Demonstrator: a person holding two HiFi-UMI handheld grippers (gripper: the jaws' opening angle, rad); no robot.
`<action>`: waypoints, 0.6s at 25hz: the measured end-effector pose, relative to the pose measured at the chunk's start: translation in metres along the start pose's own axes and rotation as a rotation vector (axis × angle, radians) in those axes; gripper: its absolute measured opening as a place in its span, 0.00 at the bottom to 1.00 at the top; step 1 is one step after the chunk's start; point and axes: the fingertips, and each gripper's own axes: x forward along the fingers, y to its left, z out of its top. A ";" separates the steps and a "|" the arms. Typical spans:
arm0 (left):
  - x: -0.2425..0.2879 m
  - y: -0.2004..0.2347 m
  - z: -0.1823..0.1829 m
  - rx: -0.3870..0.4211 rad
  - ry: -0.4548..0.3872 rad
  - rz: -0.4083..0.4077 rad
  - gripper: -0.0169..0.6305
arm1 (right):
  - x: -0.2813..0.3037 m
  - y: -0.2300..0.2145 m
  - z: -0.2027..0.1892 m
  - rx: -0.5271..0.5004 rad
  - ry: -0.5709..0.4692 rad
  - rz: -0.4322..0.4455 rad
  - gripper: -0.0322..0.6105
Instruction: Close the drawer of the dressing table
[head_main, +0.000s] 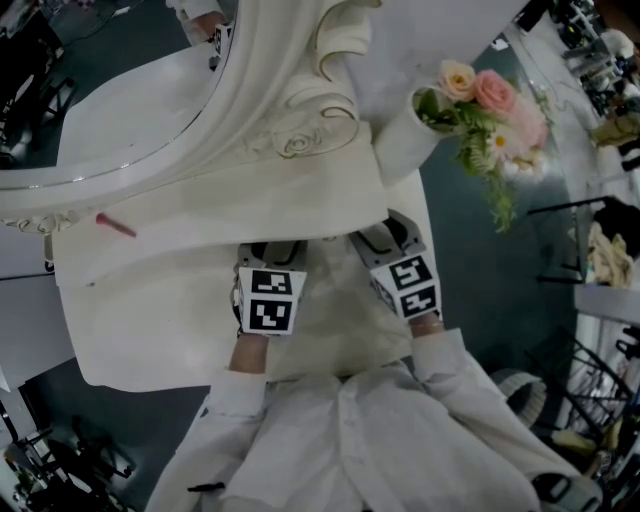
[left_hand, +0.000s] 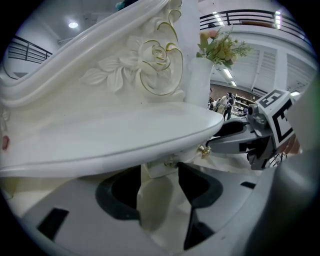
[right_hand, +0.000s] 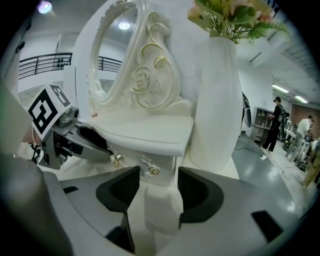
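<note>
Worktop: lay white beneath carved mirror.
Left gripper: jaws stood wide apart, holding nothing.
Right gripper: jaws likewise wide, empty.
Drawer: sat just ahead of both, between jaw tips.

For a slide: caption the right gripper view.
Open right gripper facing the drawer, white vase alongside.
</note>
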 end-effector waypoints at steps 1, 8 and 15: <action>0.000 0.000 0.000 -0.002 -0.002 0.000 0.36 | 0.000 -0.001 0.001 0.003 -0.003 -0.004 0.38; 0.002 0.002 0.000 -0.011 -0.003 0.006 0.36 | 0.003 -0.001 0.001 0.027 0.002 -0.012 0.40; 0.001 0.004 0.000 -0.036 0.002 0.006 0.37 | 0.003 -0.001 0.002 0.060 0.002 -0.028 0.40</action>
